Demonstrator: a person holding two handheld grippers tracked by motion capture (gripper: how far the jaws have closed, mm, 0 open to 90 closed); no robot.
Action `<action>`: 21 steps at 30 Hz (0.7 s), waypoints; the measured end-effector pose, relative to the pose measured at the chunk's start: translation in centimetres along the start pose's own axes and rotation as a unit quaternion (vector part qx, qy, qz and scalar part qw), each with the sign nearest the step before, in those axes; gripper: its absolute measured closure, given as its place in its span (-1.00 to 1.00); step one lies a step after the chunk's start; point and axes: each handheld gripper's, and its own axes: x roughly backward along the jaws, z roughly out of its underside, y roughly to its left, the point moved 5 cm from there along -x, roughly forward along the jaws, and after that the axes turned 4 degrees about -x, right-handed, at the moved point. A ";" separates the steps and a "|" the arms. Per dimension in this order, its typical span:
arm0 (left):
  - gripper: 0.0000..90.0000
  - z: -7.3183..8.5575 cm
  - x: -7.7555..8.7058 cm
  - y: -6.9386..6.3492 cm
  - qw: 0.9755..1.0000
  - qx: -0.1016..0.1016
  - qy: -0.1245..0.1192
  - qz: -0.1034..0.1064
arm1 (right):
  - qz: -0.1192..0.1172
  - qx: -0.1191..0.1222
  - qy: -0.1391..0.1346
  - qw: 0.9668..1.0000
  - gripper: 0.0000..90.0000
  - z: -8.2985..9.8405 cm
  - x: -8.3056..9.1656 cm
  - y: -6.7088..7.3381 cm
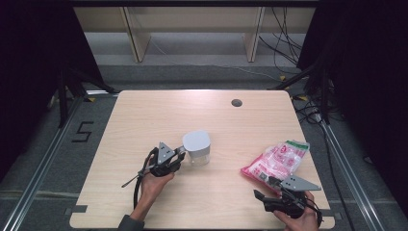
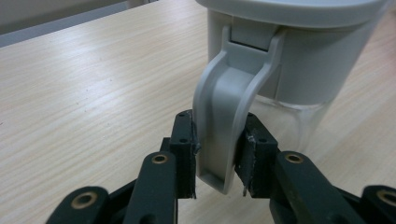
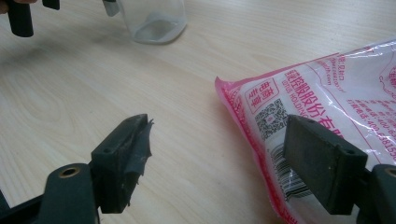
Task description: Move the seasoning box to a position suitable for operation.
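Where the table's [image 1: 144,125] near edge runs, the right gripper [image 3: 215,158] sits w/ jaws wide apart, nothing between them — one pad over the pink-and-white bag [image 3: 336,93]. Its print: red Chinese characters, "HOLDING", a QR code, barcode. Farther in, left of the bag, the left gripper [image 2: 217,156] is clamped on the grey handle [image 2: 229,116] of the clear jug [image 1: 197,147] — near table centre, grey lid on.

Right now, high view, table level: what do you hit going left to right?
Left gripper closed on the handle of the clear container with grey lid → bare wooden table → pink and white plastic bag, with the open right gripper at its near edge.
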 end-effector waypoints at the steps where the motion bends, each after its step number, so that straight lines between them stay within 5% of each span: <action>1: 0.55 0.0 0.0 0.1 1.000 -0.002 0.003 -0.004 | 0.001 0.013 0.002 1.000 -0.47 -0.1 0.0 -0.3; 10: 0.57 -0.1 -0.5 0.2 1.000 0.000 -0.009 0.002 | -0.001 0.012 0.001 1.000 -0.47 -0.1 0.0 -0.2; 21: 0.56 -0.4 -0.8 -1.3 0.999 -0.031 -0.013 0.041 | -0.001 0.013 0.001 1.000 -0.47 -0.1 0.0 -0.2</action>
